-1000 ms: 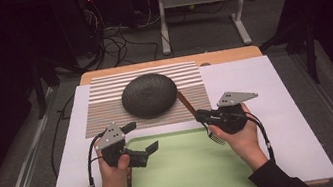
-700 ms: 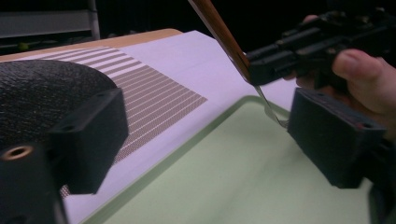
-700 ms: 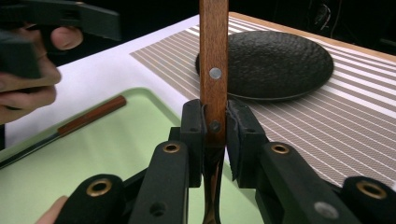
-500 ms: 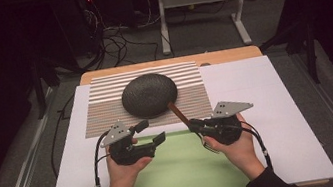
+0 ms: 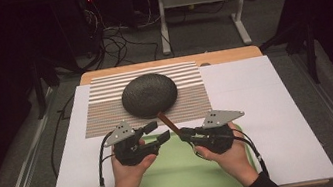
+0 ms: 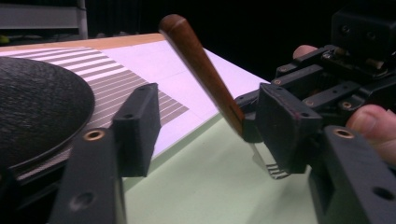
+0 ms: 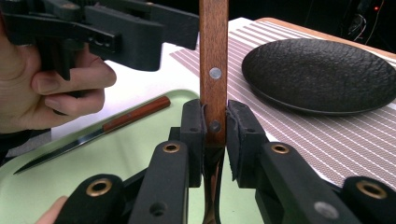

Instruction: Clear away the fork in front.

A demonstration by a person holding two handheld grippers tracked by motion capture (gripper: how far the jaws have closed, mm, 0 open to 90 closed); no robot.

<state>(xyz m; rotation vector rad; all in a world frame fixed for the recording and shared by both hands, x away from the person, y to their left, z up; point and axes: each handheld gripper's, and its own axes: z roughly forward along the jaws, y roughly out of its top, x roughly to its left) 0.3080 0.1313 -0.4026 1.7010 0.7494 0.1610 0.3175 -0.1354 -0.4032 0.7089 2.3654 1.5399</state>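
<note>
Now the right gripper point(image 7: 215, 135) has its black fingers point(image 7: 192, 140) closed on the brown wooden handle of a fork point(image 7: 214, 70), just above the metal neck. Seen from above, the fork point(image 5: 168, 122) runs its long axis from the fingers up and away to the far left, handle end toward the round dark textured plate point(image 5: 149, 94), tines point(image 6: 275, 170) down over the pale green mat point(image 5: 183, 182). Its handle tip stands just beside the near rim of the plate, which lies on a brown-and-white striped placemat point(image 5: 101, 109). Left of the fork, the left gripper point(image 5: 155, 133) points at it with half-open fingers point(image 6: 135, 126); they have just been closing, with nothing gripped between them. A wooden-handled knife point(image 7: 112, 126) lies flat on the mat under the left hand. White paper point(image 5: 278, 106) covers the surface around. Since a second ago both grippers have drawn toward each other and the fork has moved left.
</note>
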